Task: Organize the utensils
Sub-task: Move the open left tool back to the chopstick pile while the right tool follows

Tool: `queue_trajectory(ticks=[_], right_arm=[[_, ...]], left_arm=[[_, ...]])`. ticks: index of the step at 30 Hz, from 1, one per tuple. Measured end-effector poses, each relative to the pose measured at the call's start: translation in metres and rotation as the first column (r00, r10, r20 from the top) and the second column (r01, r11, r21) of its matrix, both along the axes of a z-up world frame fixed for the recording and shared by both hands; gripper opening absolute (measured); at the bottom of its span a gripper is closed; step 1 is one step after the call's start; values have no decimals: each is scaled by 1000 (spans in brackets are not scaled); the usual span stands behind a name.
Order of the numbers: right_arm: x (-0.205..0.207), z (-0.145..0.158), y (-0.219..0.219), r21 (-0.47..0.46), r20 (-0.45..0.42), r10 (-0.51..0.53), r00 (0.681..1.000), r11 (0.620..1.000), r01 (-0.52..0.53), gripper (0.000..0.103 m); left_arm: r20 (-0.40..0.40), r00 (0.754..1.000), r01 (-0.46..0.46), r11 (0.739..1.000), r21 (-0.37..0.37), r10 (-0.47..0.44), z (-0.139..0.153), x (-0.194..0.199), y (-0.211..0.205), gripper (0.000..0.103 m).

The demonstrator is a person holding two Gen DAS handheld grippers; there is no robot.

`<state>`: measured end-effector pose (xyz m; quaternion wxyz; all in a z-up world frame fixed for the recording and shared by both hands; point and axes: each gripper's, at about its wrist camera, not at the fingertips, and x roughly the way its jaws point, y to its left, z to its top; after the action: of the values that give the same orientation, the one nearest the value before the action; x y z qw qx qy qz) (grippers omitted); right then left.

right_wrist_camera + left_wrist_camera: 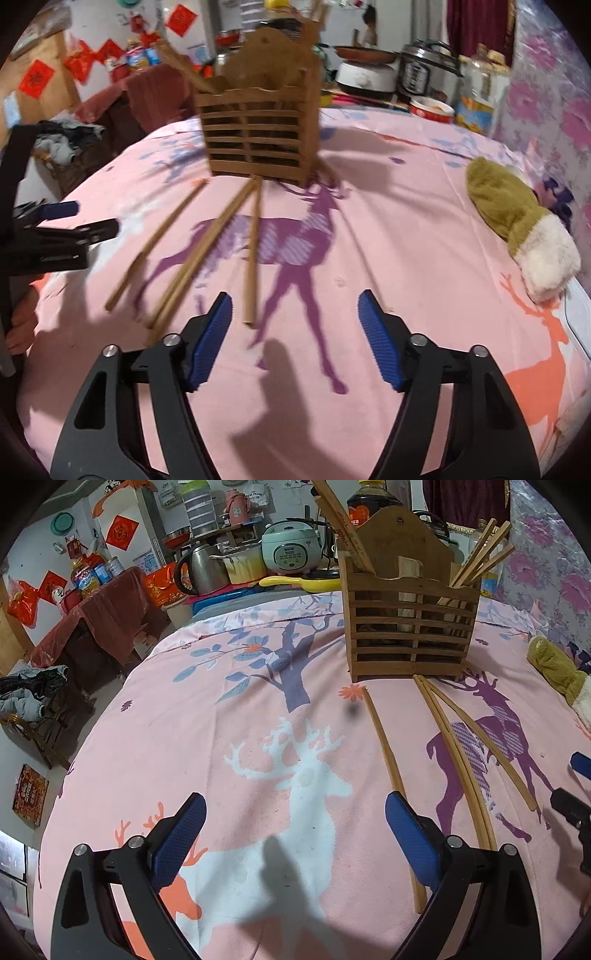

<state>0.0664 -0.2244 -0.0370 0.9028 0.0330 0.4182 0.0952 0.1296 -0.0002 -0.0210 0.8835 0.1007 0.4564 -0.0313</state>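
A slatted wooden utensil holder point(410, 624) stands on the pink deer-print cloth point(221, 738), with several chopsticks upright in its compartments. Several loose wooden chopsticks point(454, 746) lie on the cloth in front of it. My left gripper point(295, 812) is open and empty, low over the cloth, its right finger beside one chopstick point(384, 746). In the right wrist view the holder point(258, 125) stands ahead and the loose chopsticks point(207, 243) fan out toward me. My right gripper point(295, 310) is open and empty, just right of the nearest chopstick's end point(251, 258).
A green and white plush mitten point(517, 225) lies at the right on the cloth. Behind the table stand a rice cooker point(291, 548), a kettle point(199, 568), a yellow pan point(303, 581) and a pressure cooker point(428, 70). The left gripper shows at the left edge of the right wrist view point(59, 236).
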Motion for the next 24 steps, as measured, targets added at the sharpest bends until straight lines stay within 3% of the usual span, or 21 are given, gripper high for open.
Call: queue_trajectory(ticks=[6, 15, 20, 24], right_arm=[[-1, -2, 8, -5, -7, 43, 999, 999, -43, 63], [0, -3, 5, 6, -15, 25, 1000, 1000, -25, 63], [1, -1, -7, 52, -19, -6, 1000, 999, 7, 64], [2, -1, -10, 68, -25, -19, 1000, 997, 20, 64]], left_arm=[[1, 1000, 16, 1000, -3, -16, 1, -2, -3, 96], [-27, 994, 102, 994, -29, -103, -4, -13, -16, 95], [-91, 982, 160, 984, -77, -167, -14, -25, -19, 80], [-145, 963, 211, 971, -116, -227, -24, -35, -23, 56]])
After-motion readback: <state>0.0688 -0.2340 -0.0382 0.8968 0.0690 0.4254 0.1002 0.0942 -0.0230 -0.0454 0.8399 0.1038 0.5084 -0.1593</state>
